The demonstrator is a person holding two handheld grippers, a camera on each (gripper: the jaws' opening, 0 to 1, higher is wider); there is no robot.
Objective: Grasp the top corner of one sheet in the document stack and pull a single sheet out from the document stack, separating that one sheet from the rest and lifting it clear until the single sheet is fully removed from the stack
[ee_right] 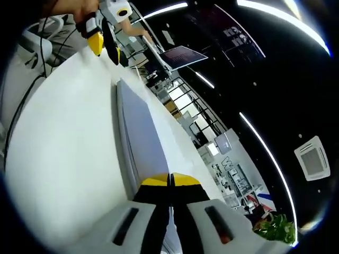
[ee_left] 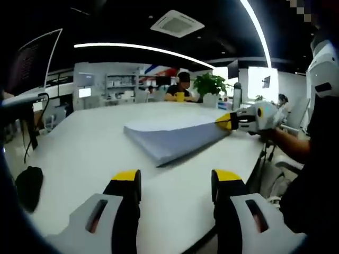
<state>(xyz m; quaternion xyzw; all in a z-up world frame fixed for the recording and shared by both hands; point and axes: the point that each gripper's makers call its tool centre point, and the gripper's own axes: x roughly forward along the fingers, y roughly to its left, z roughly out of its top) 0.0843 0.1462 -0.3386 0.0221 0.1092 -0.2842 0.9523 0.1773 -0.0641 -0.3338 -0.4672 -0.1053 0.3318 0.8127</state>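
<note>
While the left gripper (ee_left: 176,182) is hovering with its jaws spread apart and nothing between them, the document stack (ee_left: 172,136) is lying ahead of it on the white table (ee_left: 90,153). From the right gripper view, the right gripper (ee_right: 170,180) is pinching its yellow tips together at the stack's near corner, and whether they are clamping a sheet cannot be told; the left gripper view is showing that gripper at the stack's far right corner, a hand (ee_left: 270,133) holding it.

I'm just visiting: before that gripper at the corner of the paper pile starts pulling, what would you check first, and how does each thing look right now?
1. Right gripper at a corner of the document stack: ok.
2. Its jaws shut together at the stack's edge: ok.
3. Just one sheet pinched: cannot tell, the layers are too fine to see.
4. Left gripper open and apart from the stack: ok.
5. Stack lying flat on the white table: ok.
6. Black object at the table's edge, away from the stack: ok.
</note>
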